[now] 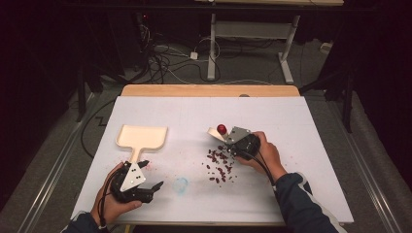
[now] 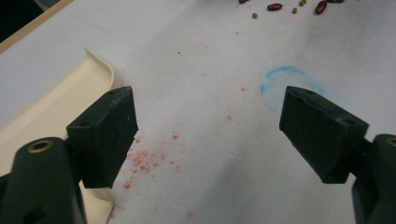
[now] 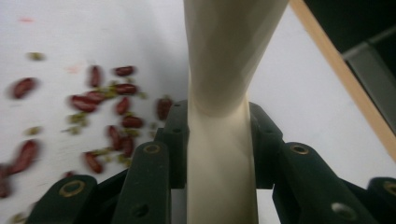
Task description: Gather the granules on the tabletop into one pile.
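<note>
A cream dustpan [image 1: 141,137] lies flat at the table's left, its short handle pointing toward the person. My left gripper [image 1: 151,174] rests just below it, open and empty; in the left gripper view its pads [image 2: 107,133] stand wide apart, with the dustpan's edge [image 2: 60,100] at their left. Dark red beans [image 1: 220,165] mixed with small green ones are scattered right of the middle. Above that pile, my right gripper [image 1: 226,141] is shut on a cream tool [image 1: 214,133] with a red knob [image 1: 221,128]. Its handle [image 3: 224,84] runs up between the jaws, beans [image 3: 109,116] to their left.
The white table top [image 1: 291,126] has a wooden strip [image 1: 209,90] along its far edge. A faint blue ring [image 1: 180,185] is drawn near the front, beside the left gripper. Red specks [image 2: 144,161] stain the surface by the dustpan. Cables and desk legs lie on the floor beyond.
</note>
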### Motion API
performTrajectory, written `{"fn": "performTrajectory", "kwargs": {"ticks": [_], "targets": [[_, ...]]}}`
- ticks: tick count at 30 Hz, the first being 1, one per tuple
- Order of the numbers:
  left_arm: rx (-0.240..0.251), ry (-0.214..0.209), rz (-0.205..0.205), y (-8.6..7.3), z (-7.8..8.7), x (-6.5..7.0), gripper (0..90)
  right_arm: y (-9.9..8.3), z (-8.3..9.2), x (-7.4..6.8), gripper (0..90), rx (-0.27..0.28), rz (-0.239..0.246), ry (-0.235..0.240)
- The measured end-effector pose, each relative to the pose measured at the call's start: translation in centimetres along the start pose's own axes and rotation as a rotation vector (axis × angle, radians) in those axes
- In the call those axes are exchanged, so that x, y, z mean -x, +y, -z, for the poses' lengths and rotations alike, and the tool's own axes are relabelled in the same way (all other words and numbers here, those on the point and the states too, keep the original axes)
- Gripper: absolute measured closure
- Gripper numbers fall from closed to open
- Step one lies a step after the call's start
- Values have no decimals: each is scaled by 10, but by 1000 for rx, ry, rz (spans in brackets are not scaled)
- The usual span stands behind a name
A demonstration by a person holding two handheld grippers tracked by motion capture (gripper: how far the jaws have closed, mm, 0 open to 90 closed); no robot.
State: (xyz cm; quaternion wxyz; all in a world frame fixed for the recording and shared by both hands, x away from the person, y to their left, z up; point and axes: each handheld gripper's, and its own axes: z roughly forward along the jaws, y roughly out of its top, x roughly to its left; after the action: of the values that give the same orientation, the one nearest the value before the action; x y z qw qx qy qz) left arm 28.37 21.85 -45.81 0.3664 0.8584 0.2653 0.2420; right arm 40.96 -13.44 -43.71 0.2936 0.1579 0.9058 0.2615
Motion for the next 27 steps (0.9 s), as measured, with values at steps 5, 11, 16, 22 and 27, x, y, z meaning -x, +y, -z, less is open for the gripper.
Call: {"fn": "performTrajectory", "kwargs": {"ticks": [5, 11, 16, 22, 27], "targets": [[-2, 2, 0, 0, -1, 1, 184, 1, 8, -14, 672, 48, 14, 71], [-8, -6, -1, 1, -4, 2, 184, 0, 14, -25, 670, 67, 62, 100], [-5, -9, -6, 1, -3, 2, 184, -1, 19, -32, 670, 68, 86, 121], [1, -2, -7, 1, -2, 1, 184, -3, 26, -37, 670, 68, 120, 129], [-3, -4, -13, 1, -2, 3, 184, -6, 32, -35, 670, 73, 143, 136]]}}
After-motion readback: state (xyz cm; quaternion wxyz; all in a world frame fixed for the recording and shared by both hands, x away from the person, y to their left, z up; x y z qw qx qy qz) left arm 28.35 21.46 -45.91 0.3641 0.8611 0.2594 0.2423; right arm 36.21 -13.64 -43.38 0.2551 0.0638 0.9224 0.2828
